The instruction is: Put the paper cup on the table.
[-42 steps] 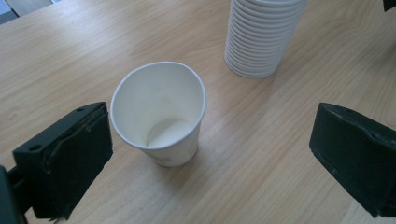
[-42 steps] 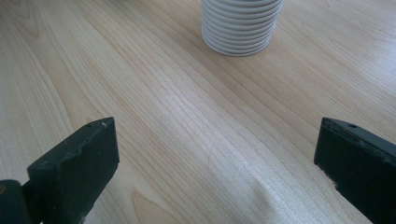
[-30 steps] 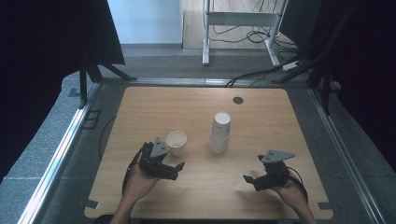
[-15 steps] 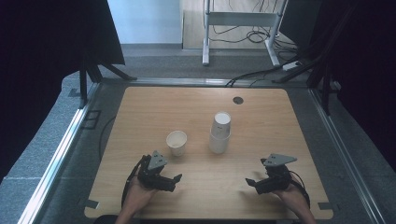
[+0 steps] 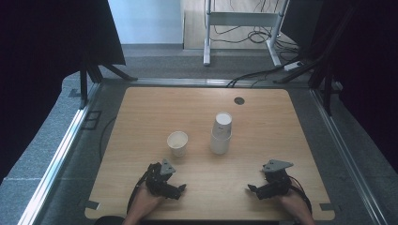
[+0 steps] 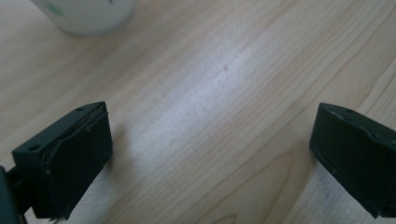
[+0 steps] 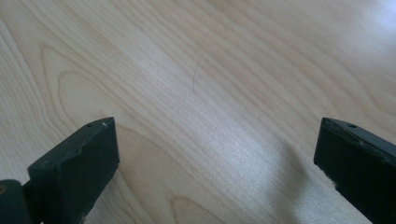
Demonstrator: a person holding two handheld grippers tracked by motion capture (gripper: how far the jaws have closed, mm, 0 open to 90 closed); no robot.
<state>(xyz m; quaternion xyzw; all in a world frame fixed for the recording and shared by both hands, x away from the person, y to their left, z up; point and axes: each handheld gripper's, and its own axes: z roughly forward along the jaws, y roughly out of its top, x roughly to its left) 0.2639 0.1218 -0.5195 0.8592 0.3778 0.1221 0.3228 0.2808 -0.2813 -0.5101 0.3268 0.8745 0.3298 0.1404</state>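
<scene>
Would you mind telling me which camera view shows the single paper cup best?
The high view: the single paper cup stands whole and upright on the table, left of the stacked cups. The left gripper view catches just its base at the top edge, beyond the open jaws. The right gripper view looks at bare wood.

You have a pale wooden table (image 5: 141, 112) in front of you, with a small round dark cap (image 5: 239, 101) set into it near the far edge. Grey carpet (image 5: 47, 140) lies around the table, and a metal rail (image 5: 56, 159) runs along the floor on your left. Beyond the far edge stands a white metal frame (image 5: 239, 18) with loose cables (image 5: 253, 35) trailing under it. Black curtains hang on your left (image 5: 47, 37) and on your right (image 5: 366, 70).
</scene>
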